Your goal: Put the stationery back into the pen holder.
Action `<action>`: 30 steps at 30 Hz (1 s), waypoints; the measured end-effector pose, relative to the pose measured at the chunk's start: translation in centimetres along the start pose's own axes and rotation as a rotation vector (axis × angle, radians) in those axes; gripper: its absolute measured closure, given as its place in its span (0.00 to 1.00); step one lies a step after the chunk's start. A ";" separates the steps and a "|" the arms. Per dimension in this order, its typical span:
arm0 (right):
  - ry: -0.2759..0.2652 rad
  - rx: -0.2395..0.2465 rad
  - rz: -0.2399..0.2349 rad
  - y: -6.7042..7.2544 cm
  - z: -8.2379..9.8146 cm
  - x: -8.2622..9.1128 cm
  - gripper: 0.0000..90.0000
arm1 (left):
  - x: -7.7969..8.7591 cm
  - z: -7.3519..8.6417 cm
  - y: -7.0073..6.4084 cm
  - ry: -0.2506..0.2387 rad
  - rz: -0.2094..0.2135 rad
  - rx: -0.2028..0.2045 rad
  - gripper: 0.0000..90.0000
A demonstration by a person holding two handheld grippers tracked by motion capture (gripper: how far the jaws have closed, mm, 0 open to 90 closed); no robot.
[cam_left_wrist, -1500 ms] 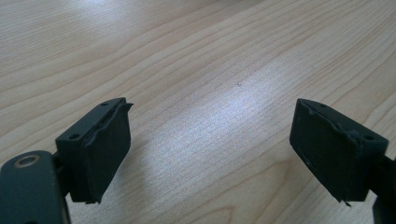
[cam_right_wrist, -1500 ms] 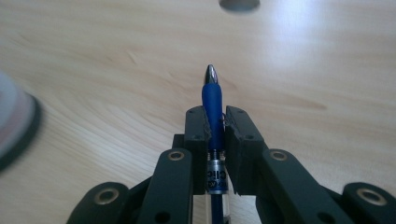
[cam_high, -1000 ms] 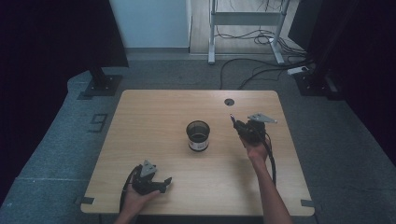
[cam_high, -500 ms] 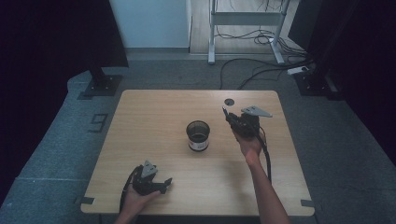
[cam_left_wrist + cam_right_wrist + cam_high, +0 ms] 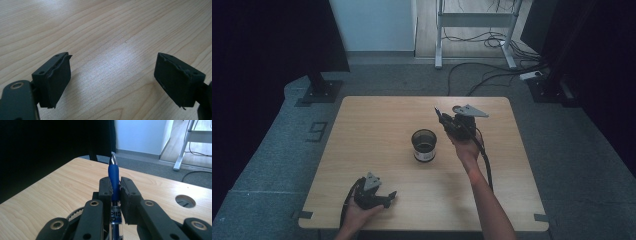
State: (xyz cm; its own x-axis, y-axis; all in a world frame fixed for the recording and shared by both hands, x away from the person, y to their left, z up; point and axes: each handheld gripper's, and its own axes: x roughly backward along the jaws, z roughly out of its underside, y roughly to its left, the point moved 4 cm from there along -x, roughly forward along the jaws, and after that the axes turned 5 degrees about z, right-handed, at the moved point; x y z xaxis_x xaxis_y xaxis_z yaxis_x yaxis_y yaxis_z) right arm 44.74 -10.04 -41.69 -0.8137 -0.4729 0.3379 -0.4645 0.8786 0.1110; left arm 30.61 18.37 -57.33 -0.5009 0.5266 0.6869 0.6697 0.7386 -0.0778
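Observation:
A blue pen with a silver tip is clamped upright between the jaws of my right gripper. In the high view that gripper hovers above the table, just right of and beyond a dark round cup with a white label, standing at the table's middle. The cup's toothed rim peeks out below the right gripper's arms. My left gripper lies low at the table's near left edge. Its jaws stand wide apart over bare wood, with the pads holding nothing.
The wooden table has a round cable hole at its far right side. Beyond it are grey carpet, a black stand base, cables and a metal frame.
My right gripper has moved with the pen up and to the left, from right of the cup toward the far side of the table. The left gripper has stayed put.

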 end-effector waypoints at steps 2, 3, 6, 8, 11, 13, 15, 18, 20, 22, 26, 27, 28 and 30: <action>-0.004 0.004 -0.003 0.4 -0.3 -0.3 0.87 | 0.0 0.0 0.0 0.000 -0.002 -0.002 0.16; -0.003 0.004 -0.006 0.6 -0.4 -0.5 0.87 | 0.0 0.0 0.0 -0.001 -0.004 -0.004 0.16; -0.001 0.011 -0.016 1.4 -0.6 -1.0 0.87 | 0.0 0.0 0.0 0.002 -0.003 -0.005 0.16; 0.004 0.019 -0.020 1.8 -0.7 -1.4 0.87 | 0.0 0.0 0.0 0.002 -0.001 -0.003 0.16; 0.003 0.028 -0.029 2.4 -1.0 -2.0 0.87 | 0.0 0.0 0.0 0.003 -0.001 -0.003 0.16; 0.001 0.029 -0.031 2.6 -1.0 -2.2 0.87 | 0.0 0.0 0.0 0.003 -0.001 -0.004 0.16; -0.004 0.020 -0.035 2.8 -1.2 -2.5 0.87 | 0.0 0.0 -0.1 0.002 -0.001 -0.003 0.16; -0.015 0.019 -0.039 3.1 -1.3 -2.9 0.87 | 0.0 0.0 -0.1 0.001 -0.001 -0.005 0.16; -0.018 0.022 -0.039 3.3 -1.3 -3.1 0.87 | 0.0 0.0 -0.1 0.002 -0.001 -0.006 0.16; -0.019 0.026 -0.038 3.5 -1.2 -3.4 0.87 | 0.0 0.0 -0.1 0.004 0.000 -0.007 0.16; -0.017 0.027 -0.038 3.5 -1.1 -3.9 0.87 | 0.0 0.0 -0.1 0.004 -0.003 -0.008 0.16; -0.016 0.027 -0.036 3.5 -1.1 -4.1 0.87 | 0.0 0.0 -0.1 0.004 -0.003 -0.008 0.16; -0.013 0.027 -0.034 3.6 -1.0 -4.4 0.87 | 0.0 0.0 -0.1 0.004 -0.003 -0.008 0.16; -0.007 0.028 -0.033 3.7 -1.0 -4.8 0.87 | 0.0 0.0 -0.1 0.001 0.001 -0.008 0.16</action>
State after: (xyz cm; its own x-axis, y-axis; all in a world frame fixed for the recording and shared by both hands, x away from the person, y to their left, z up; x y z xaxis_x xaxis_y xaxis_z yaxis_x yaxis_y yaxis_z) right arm 47.26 -4.44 -41.98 -0.7999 -0.5024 0.3282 -0.5009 0.8602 0.0959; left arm 30.52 18.27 -57.35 -0.4999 0.5272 0.6871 0.6746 0.7346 -0.0728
